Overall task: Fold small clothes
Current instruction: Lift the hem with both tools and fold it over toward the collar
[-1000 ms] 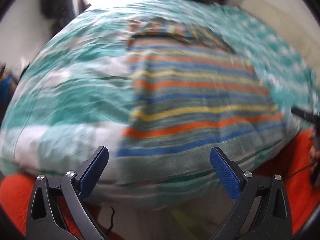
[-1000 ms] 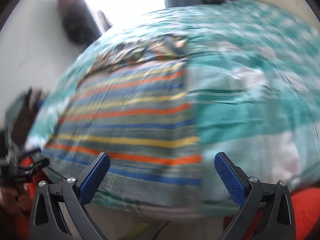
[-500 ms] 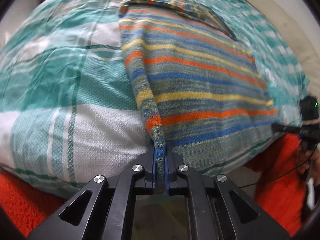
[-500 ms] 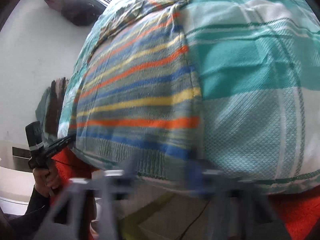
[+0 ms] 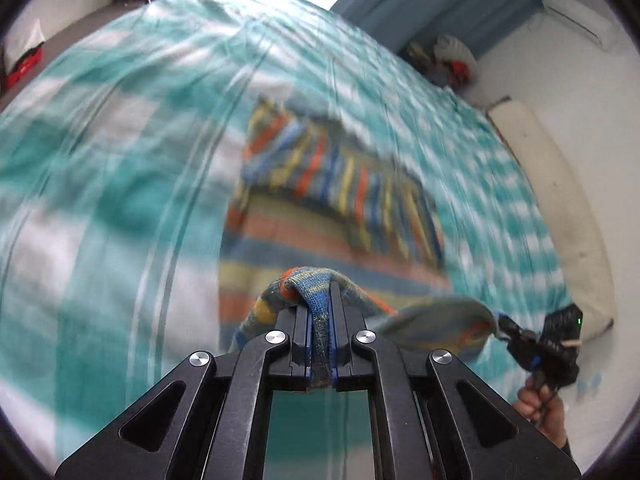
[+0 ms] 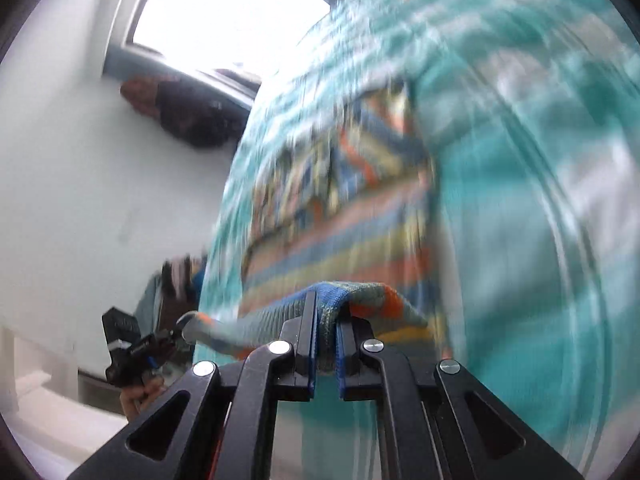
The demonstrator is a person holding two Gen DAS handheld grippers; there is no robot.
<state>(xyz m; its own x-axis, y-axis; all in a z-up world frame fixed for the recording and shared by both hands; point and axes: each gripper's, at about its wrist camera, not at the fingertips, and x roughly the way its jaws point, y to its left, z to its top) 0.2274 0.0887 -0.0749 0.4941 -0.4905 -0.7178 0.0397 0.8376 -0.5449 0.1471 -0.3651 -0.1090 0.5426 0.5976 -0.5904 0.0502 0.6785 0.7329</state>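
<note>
A striped knit garment (image 5: 320,224) in orange, blue, yellow and grey-green lies on the bed (image 5: 120,200). Its near hem is lifted off the cover. My left gripper (image 5: 320,316) is shut on the hem's left corner, which bunches over the pads. My right gripper (image 6: 326,320) is shut on the hem's right corner (image 6: 340,300). The raised hem sags between the two grippers. In the left wrist view the right gripper (image 5: 516,334) shows at the lower right with a hand under it. The right wrist view shows the left gripper (image 6: 160,344) at the lower left. Both views are blurred by motion.
A teal and white checked cover (image 6: 540,220) spreads over the bed. A bright window (image 6: 224,20) and a dark bag (image 6: 188,116) on the wall are at the left. A blue curtain (image 5: 440,4), a pile of items (image 5: 448,60) and a long cream cushion (image 5: 560,208) border the bed's far side.
Both grippers went from open to shut on the garment's near hem corners, then lifted the hem and carried it over the garment toward the far end. Both views tilted.
</note>
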